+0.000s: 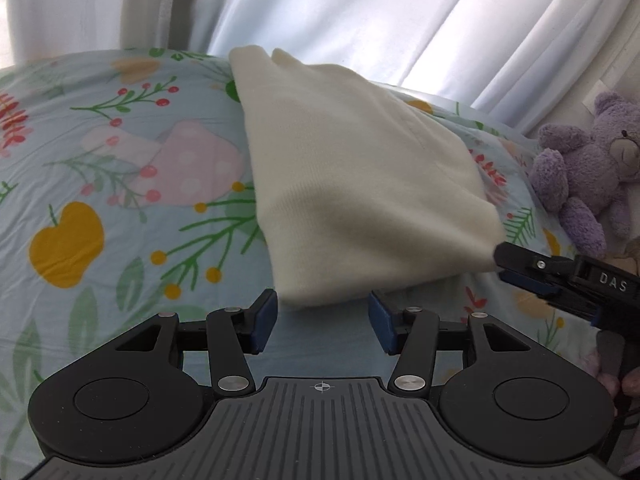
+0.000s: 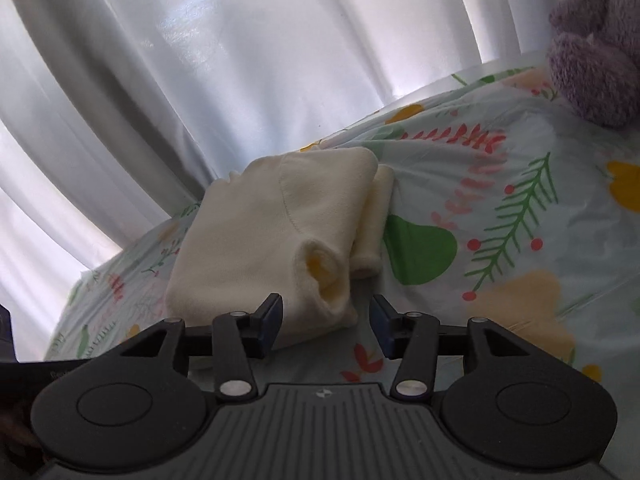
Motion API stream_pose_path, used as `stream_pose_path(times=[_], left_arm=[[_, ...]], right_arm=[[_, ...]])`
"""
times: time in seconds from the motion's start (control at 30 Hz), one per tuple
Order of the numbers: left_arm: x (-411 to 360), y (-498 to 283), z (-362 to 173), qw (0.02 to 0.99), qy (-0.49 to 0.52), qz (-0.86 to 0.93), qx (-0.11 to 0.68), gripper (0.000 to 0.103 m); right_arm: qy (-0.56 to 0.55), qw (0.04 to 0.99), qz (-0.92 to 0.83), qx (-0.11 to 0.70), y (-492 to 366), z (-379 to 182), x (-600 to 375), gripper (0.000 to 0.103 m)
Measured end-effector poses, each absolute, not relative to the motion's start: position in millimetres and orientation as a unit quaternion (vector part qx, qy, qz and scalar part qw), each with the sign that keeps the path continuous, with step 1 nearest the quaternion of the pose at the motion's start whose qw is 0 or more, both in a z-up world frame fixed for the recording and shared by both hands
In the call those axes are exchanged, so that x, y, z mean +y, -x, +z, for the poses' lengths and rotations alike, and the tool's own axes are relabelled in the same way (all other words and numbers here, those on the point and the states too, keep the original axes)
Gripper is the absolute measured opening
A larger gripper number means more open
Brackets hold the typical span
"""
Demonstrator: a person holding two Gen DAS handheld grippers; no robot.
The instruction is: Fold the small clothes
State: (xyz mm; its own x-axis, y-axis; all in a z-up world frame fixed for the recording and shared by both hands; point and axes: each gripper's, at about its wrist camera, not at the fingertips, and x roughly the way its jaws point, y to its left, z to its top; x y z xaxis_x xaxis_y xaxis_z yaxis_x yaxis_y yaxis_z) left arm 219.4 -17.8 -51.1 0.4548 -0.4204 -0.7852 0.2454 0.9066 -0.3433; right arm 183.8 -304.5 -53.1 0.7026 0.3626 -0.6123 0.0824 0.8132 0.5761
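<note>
Both the left gripper (image 1: 322,322) and right gripper (image 2: 326,322) are spread wide, holding nothing. Folded cream garment (image 1: 352,184) lies on the floral bed (image 1: 100,184).

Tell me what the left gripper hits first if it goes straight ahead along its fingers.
Most likely the near edge of the cream garment, lying just ahead of the open left gripper on the floral sheet.

Soft backlight through curtains (image 2: 248,60), fisheye-warped edges, slight blur.
</note>
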Motion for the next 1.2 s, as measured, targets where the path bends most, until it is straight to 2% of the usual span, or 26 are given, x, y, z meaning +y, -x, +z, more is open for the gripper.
stream_pose_path(times=[0.27, 0.4, 0.47, 0.5, 0.57, 0.63, 0.9, 1.2], left_arm=[[-25.4, -215.2, -54.5, 0.831, 0.136, -0.217, 0.494, 0.054], [-30.8, -223.4, -56.9, 0.835, 0.149, -0.196, 0.491, 0.054], [-33.3, -225.6, -58.0, 0.835, 0.15, -0.189, 0.494, 0.054], [-33.9, -225.5, -58.1, 0.836, 0.146, -0.186, 0.495, 0.054], [-34.6, -224.6, -57.2, 0.838, 0.14, -0.186, 0.493, 0.054], [-34.9, -224.1, -56.6, 0.839, 0.133, -0.184, 0.494, 0.054], [-27.7, -223.7, -51.3, 0.845, 0.133, -0.181, 0.486, 0.054], [-7.6, -220.5, -25.9, 0.89, 0.1, -0.12, 0.428, 0.054]], right_arm=[[-0.453, 0.792, 0.099, 0.398, -198.3, -90.6, -310.5, 0.047], [-0.535, 0.754, 0.101, 0.368, -196.3, -104.2, -315.1, 0.045], [-0.55, 0.749, 0.093, 0.358, -198.0, -106.4, -315.0, 0.034], [-0.55, 0.75, 0.086, 0.357, -198.8, -107.1, -314.0, 0.03], [-0.538, 0.756, 0.068, 0.367, -199.6, -107.9, -312.2, 0.016], [-0.505, 0.775, 0.047, 0.378, -199.6, -104.6, -309.3, 0.011], [-0.536, 0.761, 0.064, 0.36, -197.9, -107.2, -313.8, 0.009], [-0.434, 0.818, 0.05, 0.374, -196.3, -88.6, -299.9, 0.009]])
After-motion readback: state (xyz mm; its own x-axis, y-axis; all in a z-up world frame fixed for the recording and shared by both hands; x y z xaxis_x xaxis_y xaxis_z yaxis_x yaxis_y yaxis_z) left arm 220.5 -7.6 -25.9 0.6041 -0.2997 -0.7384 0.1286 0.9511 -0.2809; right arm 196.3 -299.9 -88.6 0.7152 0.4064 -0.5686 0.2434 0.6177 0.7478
